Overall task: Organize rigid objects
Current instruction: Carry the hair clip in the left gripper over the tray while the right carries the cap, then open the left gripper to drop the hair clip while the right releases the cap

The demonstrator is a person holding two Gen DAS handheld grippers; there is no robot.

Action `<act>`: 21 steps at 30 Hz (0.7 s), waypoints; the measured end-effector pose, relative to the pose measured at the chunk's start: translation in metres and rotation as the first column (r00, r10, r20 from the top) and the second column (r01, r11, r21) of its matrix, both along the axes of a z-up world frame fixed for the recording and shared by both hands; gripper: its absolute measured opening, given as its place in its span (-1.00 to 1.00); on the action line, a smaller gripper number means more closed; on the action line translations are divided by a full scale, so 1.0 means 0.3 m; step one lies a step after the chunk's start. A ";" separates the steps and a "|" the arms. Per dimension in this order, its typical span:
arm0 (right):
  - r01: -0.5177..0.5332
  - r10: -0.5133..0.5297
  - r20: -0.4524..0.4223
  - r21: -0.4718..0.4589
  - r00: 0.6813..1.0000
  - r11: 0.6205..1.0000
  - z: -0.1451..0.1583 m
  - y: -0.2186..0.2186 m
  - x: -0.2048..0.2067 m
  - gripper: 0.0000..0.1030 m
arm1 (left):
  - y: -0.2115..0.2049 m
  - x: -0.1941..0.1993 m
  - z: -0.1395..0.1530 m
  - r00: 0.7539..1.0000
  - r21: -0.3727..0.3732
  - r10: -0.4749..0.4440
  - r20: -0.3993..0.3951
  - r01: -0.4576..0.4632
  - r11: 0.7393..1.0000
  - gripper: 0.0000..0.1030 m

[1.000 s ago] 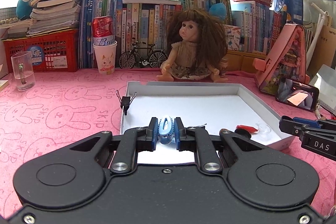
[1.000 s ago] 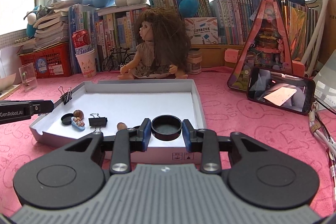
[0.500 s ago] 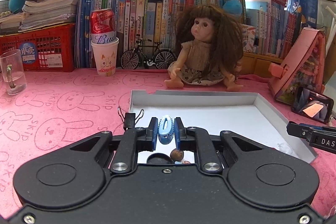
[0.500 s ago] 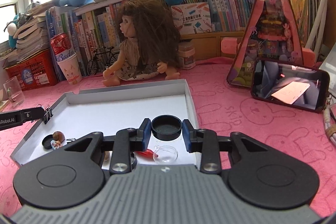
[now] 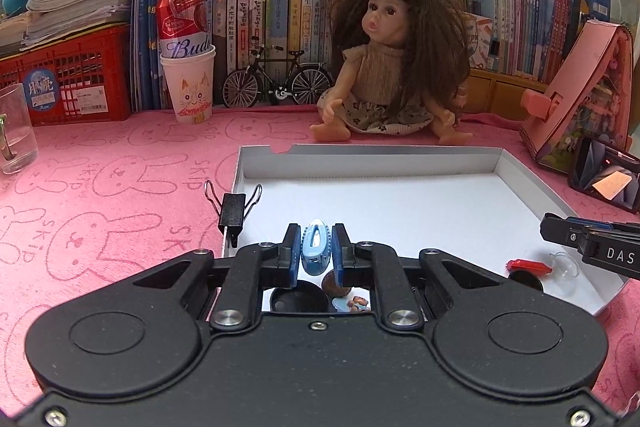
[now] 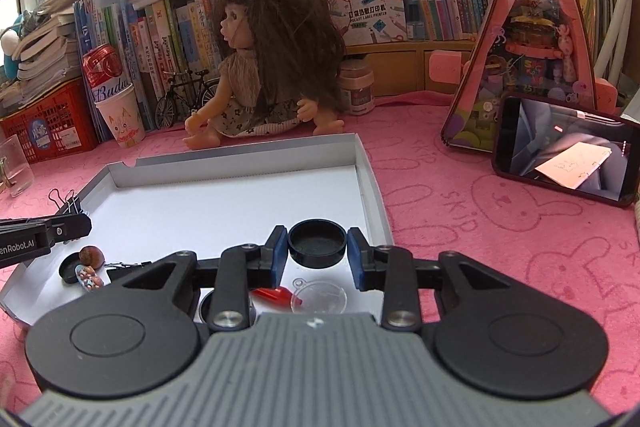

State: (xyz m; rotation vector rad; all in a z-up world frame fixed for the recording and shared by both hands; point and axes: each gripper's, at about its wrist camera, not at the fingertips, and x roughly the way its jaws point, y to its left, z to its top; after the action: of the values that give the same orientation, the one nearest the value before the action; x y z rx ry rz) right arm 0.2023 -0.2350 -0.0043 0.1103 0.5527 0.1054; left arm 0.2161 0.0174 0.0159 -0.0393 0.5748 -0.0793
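A shallow white tray (image 5: pixel 372 163) (image 6: pixel 368 163) lies on the pink cloth. My left gripper (image 5: pixel 316 251) is shut on a light blue hair clip (image 5: pixel 316 247), held above the tray's near left corner. My right gripper (image 6: pixel 317 251) is shut on a black round lid (image 6: pixel 317 243), above the tray's near right part. In the tray lie a black cap (image 6: pixel 69 269), a brown nut (image 6: pixel 91 255), a small figurine (image 6: pixel 90 277), a red piece (image 6: pixel 274 297) and a clear dome (image 6: pixel 320 297). A black binder clip (image 5: pixel 232 213) is clipped on the tray's left rim.
A doll (image 5: pixel 394 67) sits just behind the tray. A phone (image 6: pixel 564 151) and a pink triangular toy box (image 6: pixel 532 39) stand to the right. A paper cup with a can (image 5: pixel 188 67), a glass (image 5: pixel 14 129), a red basket (image 5: pixel 68 83) and books line the back.
Both grippers have moved forward over the tray with their objects still held. The small items in the tray now show closer below the fingers.
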 end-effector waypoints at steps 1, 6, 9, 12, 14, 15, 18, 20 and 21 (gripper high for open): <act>0.000 0.000 -0.002 -0.001 1.000 1.000 -0.002 0.002 0.002 -0.29 | -0.001 0.002 -0.002 1.000 -0.002 0.000 -0.003 0.000 1.000 -0.71; -0.004 0.004 -0.017 0.002 1.000 1.000 -0.010 0.005 0.010 -0.29 | -0.002 0.011 -0.009 1.000 -0.009 0.002 -0.017 -0.002 1.000 -0.71; -0.005 0.005 -0.024 0.002 1.000 1.000 -0.015 0.006 0.011 -0.29 | -0.006 0.015 -0.014 1.000 -0.007 -0.001 -0.023 0.001 1.000 -0.71; -0.005 0.005 -0.029 0.001 1.000 1.000 -0.018 0.007 0.013 -0.29 | -0.009 0.016 -0.019 1.000 -0.005 -0.003 -0.026 0.003 1.000 -0.71; -0.005 0.005 -0.033 0.001 0.999 1.000 -0.020 0.008 0.014 -0.29 | -0.011 0.018 -0.021 1.000 -0.006 -0.002 -0.029 0.002 1.000 -0.71; -0.006 0.006 -0.036 0.003 0.999 1.000 -0.021 0.009 0.015 -0.28 | -0.011 0.019 -0.022 1.000 -0.005 -0.001 -0.031 0.001 1.000 -0.70; -0.008 0.008 -0.040 0.004 0.999 1.000 -0.021 0.012 0.019 -0.28 | -0.013 0.021 -0.025 0.999 -0.003 -0.002 -0.037 0.001 1.000 -0.70; -0.007 0.008 -0.041 0.006 0.999 1.000 -0.022 0.014 0.018 -0.28 | -0.013 0.021 -0.027 0.999 -0.004 -0.004 -0.040 0.004 1.000 -0.70; -0.007 0.008 -0.042 0.007 0.999 1.000 -0.023 0.015 0.017 -0.27 | -0.013 0.019 -0.028 0.999 -0.005 -0.004 -0.039 0.004 1.000 -0.69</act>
State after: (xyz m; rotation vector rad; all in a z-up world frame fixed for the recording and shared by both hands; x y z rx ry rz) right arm 0.2073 -0.2306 -0.0111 0.1177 0.5942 0.1126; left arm 0.2218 0.0135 0.0075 -0.0448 0.6138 -0.0841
